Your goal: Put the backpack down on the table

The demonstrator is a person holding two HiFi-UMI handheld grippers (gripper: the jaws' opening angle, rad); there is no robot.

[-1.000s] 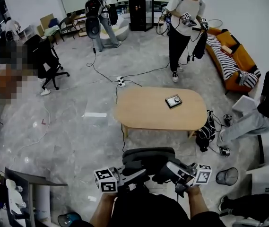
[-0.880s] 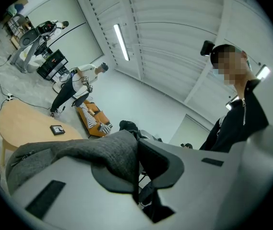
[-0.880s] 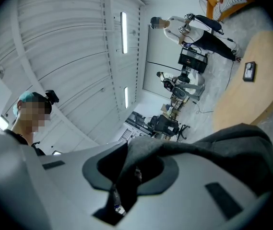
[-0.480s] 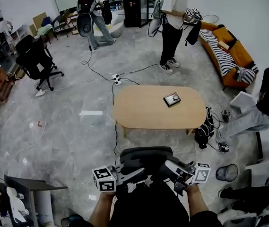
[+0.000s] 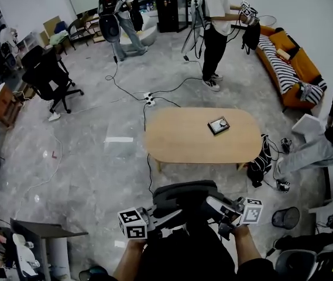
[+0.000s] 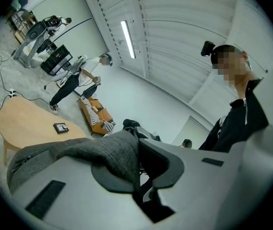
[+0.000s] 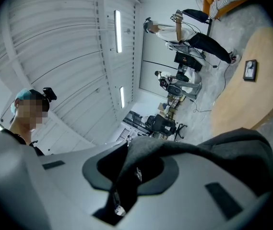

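Carrier stands on the near side of the table, well short of its long edge. The backpack is off the ground in front of the carrier's body, not yet over the tabletop.

Left gripper: jaws drawn narrow, pinching a fold of the backpack's grey fabric. Right gripper: same, jaws narrow on a grey fold with a dark strap end trailing below. The two grips sit on opposite sides of the bag's top. That reads as a way to spread the load and keep the bag level and facing forward, so it can go down flat. Both grippers point roughly level toward the table, which suits carrying rather than lowering.

Judgement: approach phase; the set-down is not yet begun.

Surface: the table is pale wood, oval and low. The only thing on it is a small black device toward the right end. The near and left parts are bare, so there is room for the bag.

Room: grey polished floor. A power strip and cables lie beyond the table's far left corner. A dark bag leans at its right end. An orange sofa stands far right of it, and an office chair far left. Two people stand beyond the table.
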